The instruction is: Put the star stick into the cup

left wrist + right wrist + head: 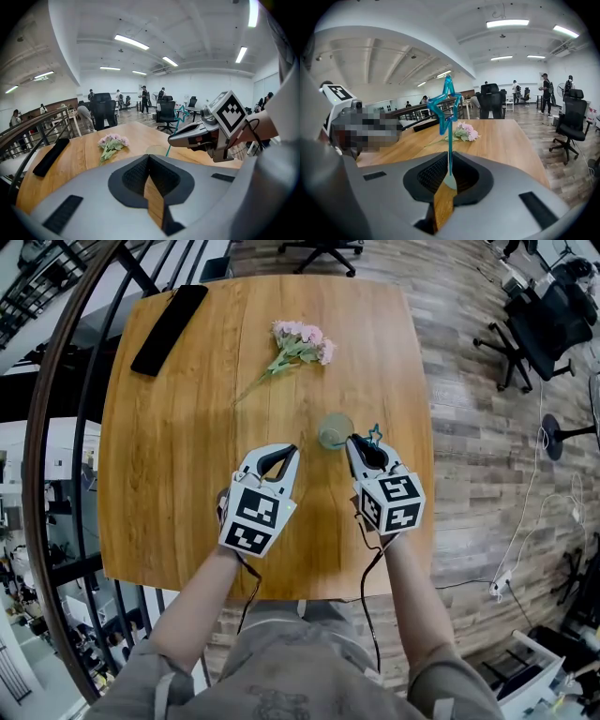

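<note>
- While the person leans over a square, light wooden tabletop (pixel 187 474), the right gripper (pixel 354 442) has its jaws pressed together on the lower end of a thin teal plastic star stick (pixel 374 436).
- In the right gripper view the star stick (pixel 450 140) rises straight up from between the closed jaws, with its hollow star outline at the top.
- A clear, faintly green round cup (pixel 335 430) stands upright on the tabletop, roughly midway between the near and far edges and closer to the right edge. It is just beside the right gripper's tips, on their left. The stick is not in it.
- The left gripper (pixel 291 452) has its jaws closed together with nothing between them. It sits over the tabletop towards the near edge, left of the cup and apart from it.
- A bunch of pink flowers (pixel 302 343) with green stems lies towards the far edge. A long, flat black bar (pixel 170 329) lies at the far left corner. Both are well apart from the cup.
- The step in hand appears to be bringing the star stick to the cup.
- The next move probably calls for shifting the held end leftwards over the cup's mouth and lowering it past the rim. Only then should the jaws ease apart.
- The cup looks light, so a nudge against its rim could tip it.
</note>
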Demonstrator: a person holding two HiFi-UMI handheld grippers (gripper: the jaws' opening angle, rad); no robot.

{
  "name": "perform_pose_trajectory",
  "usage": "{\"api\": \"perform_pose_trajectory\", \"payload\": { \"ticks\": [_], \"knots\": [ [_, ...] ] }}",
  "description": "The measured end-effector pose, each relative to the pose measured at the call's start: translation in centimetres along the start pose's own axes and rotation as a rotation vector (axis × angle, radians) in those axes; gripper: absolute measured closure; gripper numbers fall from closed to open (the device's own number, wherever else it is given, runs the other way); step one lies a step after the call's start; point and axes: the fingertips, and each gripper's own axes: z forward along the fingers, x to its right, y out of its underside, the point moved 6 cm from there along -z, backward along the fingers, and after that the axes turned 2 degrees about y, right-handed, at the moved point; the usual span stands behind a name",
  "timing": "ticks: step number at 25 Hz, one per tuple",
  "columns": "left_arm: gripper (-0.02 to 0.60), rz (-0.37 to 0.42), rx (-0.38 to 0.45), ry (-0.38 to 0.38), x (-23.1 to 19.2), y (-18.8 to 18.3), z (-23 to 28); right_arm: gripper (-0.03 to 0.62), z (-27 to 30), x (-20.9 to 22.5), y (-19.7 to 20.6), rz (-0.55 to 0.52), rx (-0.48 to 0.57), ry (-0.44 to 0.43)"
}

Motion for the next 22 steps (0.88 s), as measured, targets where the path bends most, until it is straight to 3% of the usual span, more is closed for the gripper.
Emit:
{"api": "perform_pose_trajectory", "payload": {
  "ticks": [3, 5, 7, 15, 22],
  "knots": [
    [0.565, -0.007, 0.011, 0.004, 0.1, -0.1, 0.0, 0.542, 0.1, 0.1, 0.4, 0.017, -0.018, -0.004],
    [0.565, -0.02, 0.018, 0.008, 0.2, 0.0, 0.1, 0.44, 0.2, 0.2, 0.9, 0.032, -0.037, -0.004],
    [0.565, -0.03, 0.018, 0.013, 0.6, 0.1, 0.1, 0.401, 0.0, 0.1, 1.8, 0.045, -0.057, -0.001],
    [0.565, -0.024, 0.004, 0.015, 1.9, 1.2, -1.0, 0.39, -2.0, -0.8, 3.5, 0.069, -0.075, -0.001],
    [0.565, -0.015, 0.022, -0.001, 2.1, 0.2, -2.5, 0.425, -4.7, -1.9, 1.2, 0.058, -0.009, -0.011]
  ]
}}
